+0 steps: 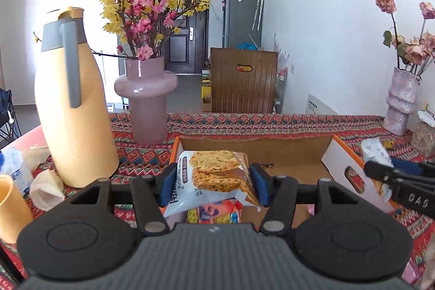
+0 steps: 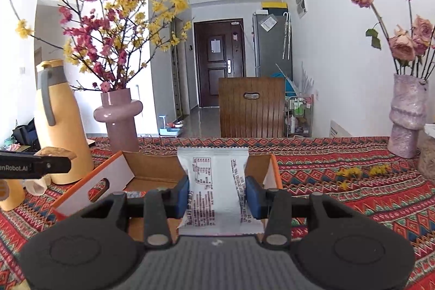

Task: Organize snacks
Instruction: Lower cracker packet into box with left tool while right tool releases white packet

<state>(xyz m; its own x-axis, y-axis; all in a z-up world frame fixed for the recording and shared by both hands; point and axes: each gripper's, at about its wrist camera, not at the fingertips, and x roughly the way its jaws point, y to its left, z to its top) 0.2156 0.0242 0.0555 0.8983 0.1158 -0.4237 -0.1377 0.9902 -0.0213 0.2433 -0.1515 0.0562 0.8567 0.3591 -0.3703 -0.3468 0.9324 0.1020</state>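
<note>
Left hand-held gripper (image 1: 213, 182) grasps a cookie packet (image 1: 217, 175), right hand-held gripper (image 2: 216, 196) a white packet (image 2: 214, 189); release both low inside the box (image 1: 272, 151) at twelve o'clock.

A white snack packet (image 2: 217, 189) (printed back side shown) is clamped upright between the blue pads (image 2: 182, 196) of the right gripper (image 2: 217, 195), above an open cardboard box (image 2: 152, 167) set on the patterned tablecloth (image 2: 353, 195). The left gripper (image 2: 58, 164) is seen at the left edge, near a yellow jug (image 2: 62, 132).
</note>
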